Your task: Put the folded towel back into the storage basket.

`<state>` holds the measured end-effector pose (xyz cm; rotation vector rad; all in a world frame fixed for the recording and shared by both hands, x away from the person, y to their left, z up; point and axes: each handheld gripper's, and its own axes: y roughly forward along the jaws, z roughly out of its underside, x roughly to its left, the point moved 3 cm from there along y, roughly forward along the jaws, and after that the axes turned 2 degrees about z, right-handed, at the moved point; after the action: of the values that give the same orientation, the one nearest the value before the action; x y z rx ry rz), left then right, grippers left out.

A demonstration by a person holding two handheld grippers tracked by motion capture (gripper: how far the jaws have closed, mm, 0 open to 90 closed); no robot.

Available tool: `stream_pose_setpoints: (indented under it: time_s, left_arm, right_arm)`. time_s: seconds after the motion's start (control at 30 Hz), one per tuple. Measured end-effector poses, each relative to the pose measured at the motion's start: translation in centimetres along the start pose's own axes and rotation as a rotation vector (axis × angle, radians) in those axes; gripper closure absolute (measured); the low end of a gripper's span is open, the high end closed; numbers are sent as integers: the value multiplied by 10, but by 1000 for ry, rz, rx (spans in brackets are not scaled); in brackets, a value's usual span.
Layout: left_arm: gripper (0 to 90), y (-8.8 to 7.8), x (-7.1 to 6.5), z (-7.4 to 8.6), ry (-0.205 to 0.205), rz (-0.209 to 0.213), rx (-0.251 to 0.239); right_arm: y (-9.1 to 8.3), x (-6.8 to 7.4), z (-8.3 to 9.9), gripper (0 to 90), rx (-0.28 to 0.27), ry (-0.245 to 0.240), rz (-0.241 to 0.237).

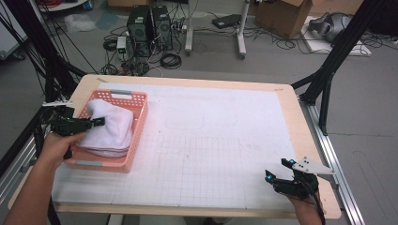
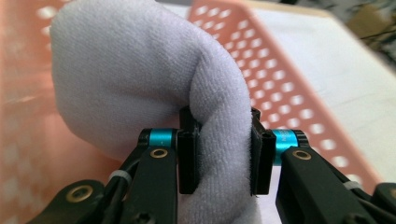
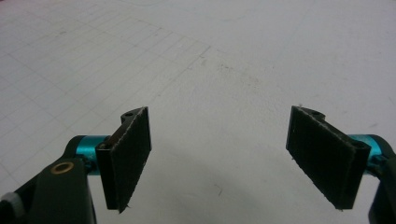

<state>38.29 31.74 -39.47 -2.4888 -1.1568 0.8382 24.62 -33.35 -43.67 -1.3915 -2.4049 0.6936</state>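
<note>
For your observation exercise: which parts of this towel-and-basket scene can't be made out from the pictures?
- High view: the basket floor, covered by the towel.
- Left gripper view: the towel's lower end, cut off by the bottom edge behind the left claw.
- High view: the person's right hand, hidden behind the right claw.

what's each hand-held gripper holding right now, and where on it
The left hand-held gripper pinches a bunched fold of the white terry towel; the right hand-held gripper holds nothing.

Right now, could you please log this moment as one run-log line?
left tool: shut on white towel | towel: in pink basket | right tool: open, over white mat
</note>
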Motion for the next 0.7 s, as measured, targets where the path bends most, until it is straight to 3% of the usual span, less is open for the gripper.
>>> stream_pose_setpoints:
  time_s: [0.13,0.2,0.27,0.3,0.33,0.37,0.4,0.43,0.5,0.53,0.57,0.67,0.7]
  left_arm:
    - [711,5,-12,-2,61,141,-56]
    - [703,8,-14,-2,78,154,-59]
    - [686,10,-10,-1,55,124,-39]
    - [663,10,-5,0,31,75,-17]
    - [613,10,-5,0,31,75,-17]
    - [518,10,-2,-1,6,55,-9]
    - [442,8,2,-2,-42,-10,-1]
    - [400,7,4,-2,-40,-41,4]
    - [367,4,5,-3,-41,-63,0]
    - [366,-3,7,-7,-33,-127,-35]
    - [367,-3,7,-7,-33,-127,-35]
    - [359,-18,7,-16,-16,-217,-133]
    - [360,-26,4,-21,-2,-237,-185]
  right_arm:
    - [0,0,0,209,0,1,0]
    - [0,1,0,209,3,3,0]
    - [0,1,0,209,2,0,-1]
    - [0,1,0,209,3,1,-2]
    - [0,1,0,209,2,-2,-2]
    - [0,0,0,209,0,-2,-2]
    - [0,0,0,209,2,0,-2]
    - [0,0,0,209,1,-1,-2]
    - [0,0,0,209,1,-1,-2]
    - [-1,0,0,209,3,0,-3]
    - [0,0,0,209,1,-2,-4]
    - [0,1,0,209,2,-2,-3]
    - [0,1,0,209,2,2,-3]
